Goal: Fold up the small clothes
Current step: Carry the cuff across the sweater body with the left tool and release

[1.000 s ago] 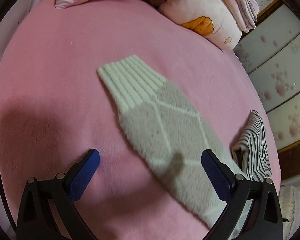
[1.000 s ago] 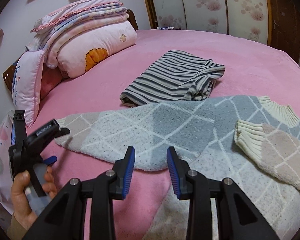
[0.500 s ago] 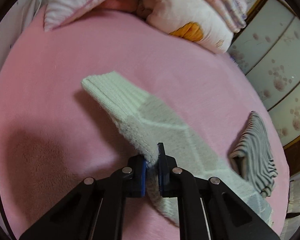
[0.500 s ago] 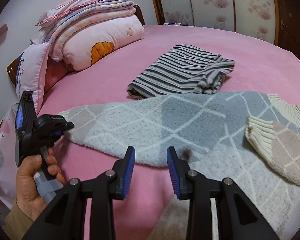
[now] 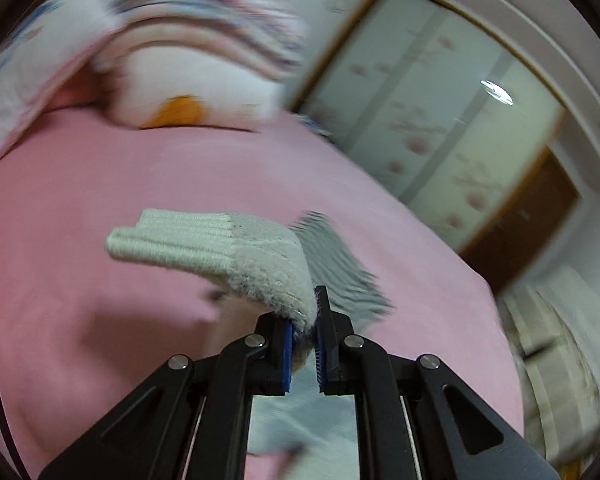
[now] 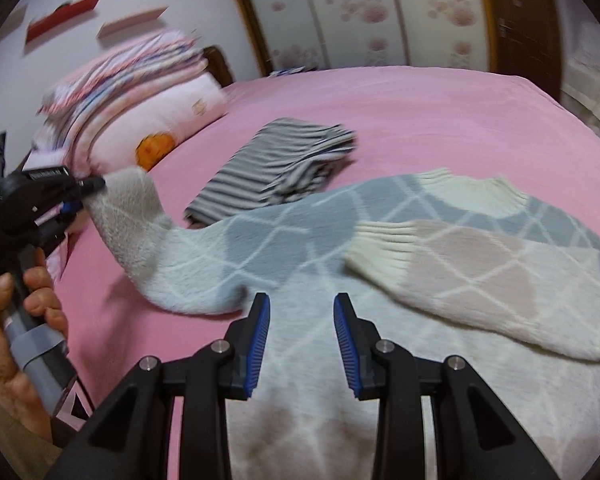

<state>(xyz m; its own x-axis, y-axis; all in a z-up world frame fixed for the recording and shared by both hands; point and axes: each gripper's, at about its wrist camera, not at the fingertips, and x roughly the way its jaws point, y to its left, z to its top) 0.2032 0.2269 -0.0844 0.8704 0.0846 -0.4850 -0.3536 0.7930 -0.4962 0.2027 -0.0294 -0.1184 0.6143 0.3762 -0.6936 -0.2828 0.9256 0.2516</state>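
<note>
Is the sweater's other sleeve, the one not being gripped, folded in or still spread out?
Folded in. That sleeve lies across the sweater body, cuff toward the middle, while the left gripper lifts the opposite sleeve.

Home bedroom: pink bed [image 6: 400,120], stacked bedding [image 6: 140,80], floral wardrobe doors [image 6: 360,12].

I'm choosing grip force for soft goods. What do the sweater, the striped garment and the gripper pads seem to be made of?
Sweater: probably fuzzy knit, with napped pile and ribbed cuffs. Striped garment: seemingly thin jersey, lying flat. Left gripper pads: blue, ridged, likely rubber or plastic.
</note>
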